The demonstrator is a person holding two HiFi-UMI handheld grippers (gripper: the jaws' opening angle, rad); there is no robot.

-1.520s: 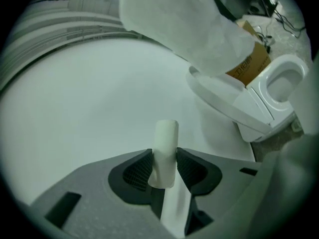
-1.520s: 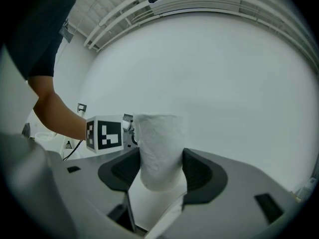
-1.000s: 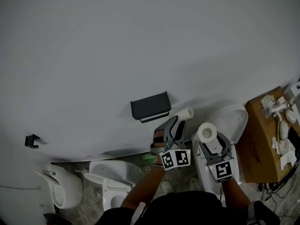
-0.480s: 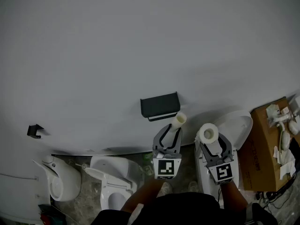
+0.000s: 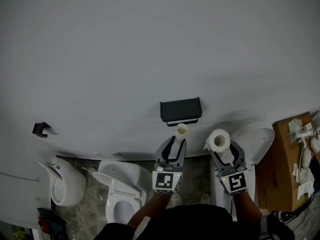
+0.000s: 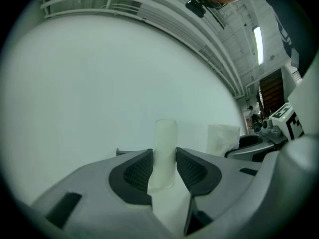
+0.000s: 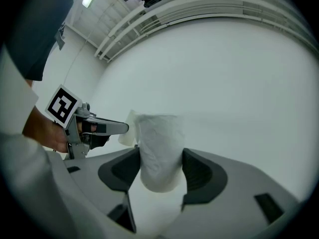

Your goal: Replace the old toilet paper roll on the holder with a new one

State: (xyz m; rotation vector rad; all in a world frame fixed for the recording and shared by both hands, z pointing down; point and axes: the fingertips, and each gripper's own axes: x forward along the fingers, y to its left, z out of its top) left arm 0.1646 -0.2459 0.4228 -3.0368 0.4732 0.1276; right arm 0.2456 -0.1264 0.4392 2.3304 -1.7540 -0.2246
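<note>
Cream tube (image 6: 164, 143) looks smooth; white paper roll (image 7: 158, 153) looks soft, crinkled.

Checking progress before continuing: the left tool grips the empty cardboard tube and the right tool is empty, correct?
No. The left tool grips the empty cardboard tube, but the right tool grips a toilet paper roll; the right gripper view shows it.

White wall (image 5: 150, 44), white toilets (image 5: 117, 184), mottled grey floor (image 5: 90, 216)
</note>
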